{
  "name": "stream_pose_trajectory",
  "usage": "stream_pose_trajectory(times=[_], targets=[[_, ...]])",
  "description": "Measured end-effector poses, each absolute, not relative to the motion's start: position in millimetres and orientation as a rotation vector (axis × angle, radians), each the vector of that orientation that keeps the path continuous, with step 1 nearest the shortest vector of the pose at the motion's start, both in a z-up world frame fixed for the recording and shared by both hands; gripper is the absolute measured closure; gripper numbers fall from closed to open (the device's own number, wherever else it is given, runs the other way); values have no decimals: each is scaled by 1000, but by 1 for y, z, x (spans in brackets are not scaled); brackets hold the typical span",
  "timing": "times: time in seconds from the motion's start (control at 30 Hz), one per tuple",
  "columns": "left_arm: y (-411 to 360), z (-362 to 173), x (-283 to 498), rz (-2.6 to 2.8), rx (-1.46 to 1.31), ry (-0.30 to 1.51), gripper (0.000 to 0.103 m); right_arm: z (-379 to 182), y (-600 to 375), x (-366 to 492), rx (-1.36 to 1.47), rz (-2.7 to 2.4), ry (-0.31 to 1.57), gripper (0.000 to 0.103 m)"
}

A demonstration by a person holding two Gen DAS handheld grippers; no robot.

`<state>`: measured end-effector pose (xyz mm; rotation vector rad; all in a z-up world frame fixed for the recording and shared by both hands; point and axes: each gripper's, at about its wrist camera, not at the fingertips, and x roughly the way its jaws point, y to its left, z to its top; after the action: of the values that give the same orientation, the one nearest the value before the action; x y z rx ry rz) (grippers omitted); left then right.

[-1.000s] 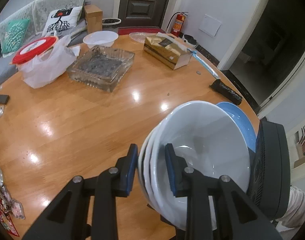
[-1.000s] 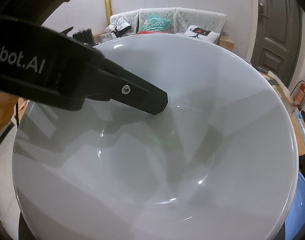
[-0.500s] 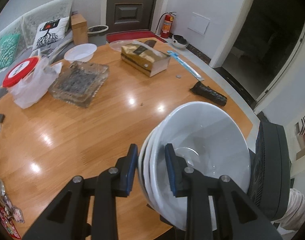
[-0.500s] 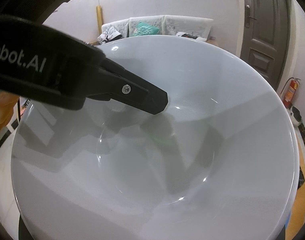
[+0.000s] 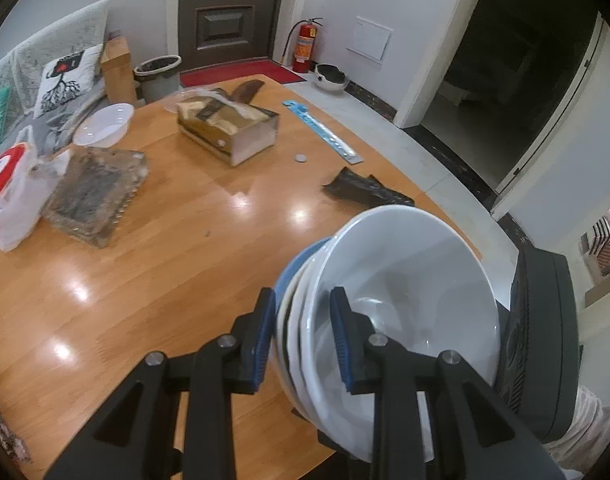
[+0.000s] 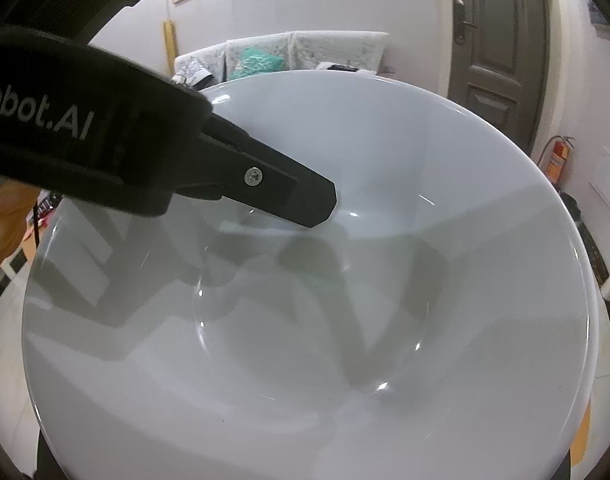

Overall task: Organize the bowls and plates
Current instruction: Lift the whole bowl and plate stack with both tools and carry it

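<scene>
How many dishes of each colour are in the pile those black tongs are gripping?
white bowls: 3 (going by the rims that show)
blue dish: 1
Total in the left gripper: 4

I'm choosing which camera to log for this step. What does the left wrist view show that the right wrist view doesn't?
Only the left wrist view shows the left gripper clamped on the stack of bowls, the blue dish behind them, the wooden table with its tissue box and small white bowl, and the right gripper's body at the stack's far side. Only the right wrist view shows wall pictures and a hand. Both share the front bowl, door, sofa and extinguisher.
</scene>
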<state>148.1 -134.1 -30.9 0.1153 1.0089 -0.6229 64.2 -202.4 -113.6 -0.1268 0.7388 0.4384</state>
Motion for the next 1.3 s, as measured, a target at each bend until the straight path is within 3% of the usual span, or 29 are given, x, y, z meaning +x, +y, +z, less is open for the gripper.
stream_pose_trajectory(times=[0.6, 1.3], targets=[[-211, -65, 170, -685, 103, 1081, 80, -135, -265, 80, -84, 380, 816, 1], [-196, -93, 178, -683, 48, 1154, 80, -143, -248, 58, -131, 404, 893, 1]])
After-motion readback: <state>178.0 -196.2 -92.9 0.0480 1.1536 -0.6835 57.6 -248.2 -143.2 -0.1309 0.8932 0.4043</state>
